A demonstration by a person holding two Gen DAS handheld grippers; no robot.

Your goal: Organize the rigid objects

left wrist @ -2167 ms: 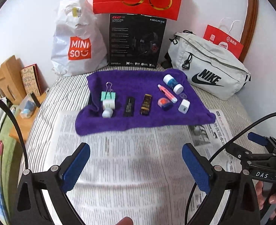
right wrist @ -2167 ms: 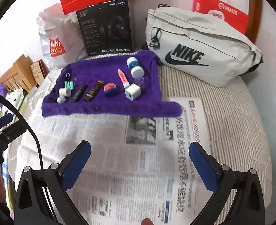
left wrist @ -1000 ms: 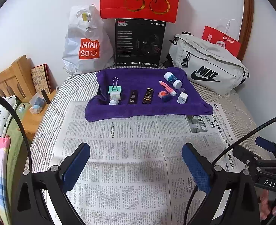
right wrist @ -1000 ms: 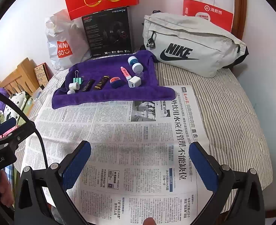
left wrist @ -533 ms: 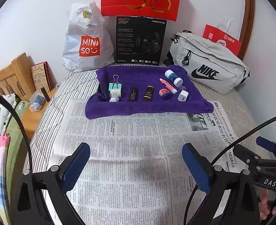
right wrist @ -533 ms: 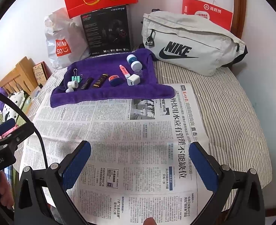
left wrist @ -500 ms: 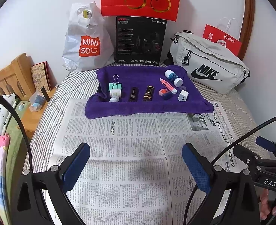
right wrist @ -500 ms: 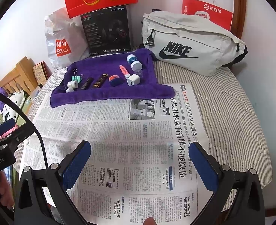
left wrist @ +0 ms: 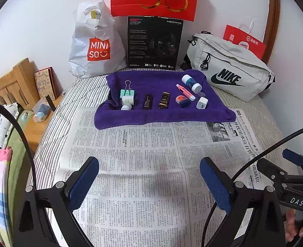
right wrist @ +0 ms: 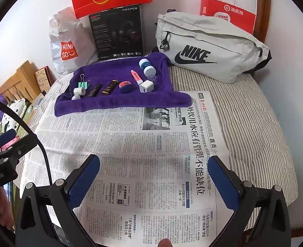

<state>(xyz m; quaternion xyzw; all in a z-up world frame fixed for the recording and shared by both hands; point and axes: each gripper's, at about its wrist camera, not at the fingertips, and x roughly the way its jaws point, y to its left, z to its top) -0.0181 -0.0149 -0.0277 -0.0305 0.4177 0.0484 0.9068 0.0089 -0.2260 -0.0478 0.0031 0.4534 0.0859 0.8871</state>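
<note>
Nine or so small hard things, in a rough row on the purple towel (left wrist: 151, 78), upper middle of the left wrist frame. From left to right: green binder clip (left wrist: 127, 92) with a white roll (left wrist: 127, 100) just below it, black stick (left wrist: 146, 101), brown tube (left wrist: 164, 100), blue-and-orange piece (left wrist: 182, 100), pink pen (left wrist: 185, 89), white charger cube (left wrist: 202, 103), and the white bottle (left wrist: 191, 82) lying on its side above them.

Left gripper (left wrist: 149, 177) spread wide, nothing between the blue pads, low in the frame over the newspaper (left wrist: 141, 154). Right gripper (right wrist: 153, 177) the same: wide apart, empty, also over the paper. Both well apart from the towel.

Straight ahead of the left gripper: the row, almost centred between its fingers. In the right wrist frame the same row sits up and to the left of centre, so only the cube and bottle end looks nearer to that side (a judgement from the angle only).

Long axis of the stick and the tube: up and down in the left frame, so along the gripper's own line of sight, and the fingers would close across the narrow width. In the right frame both slant toward the upper right.

Fits a row already set in order, and fits equally a row waiting to be sorted; cannot tell which.
</note>
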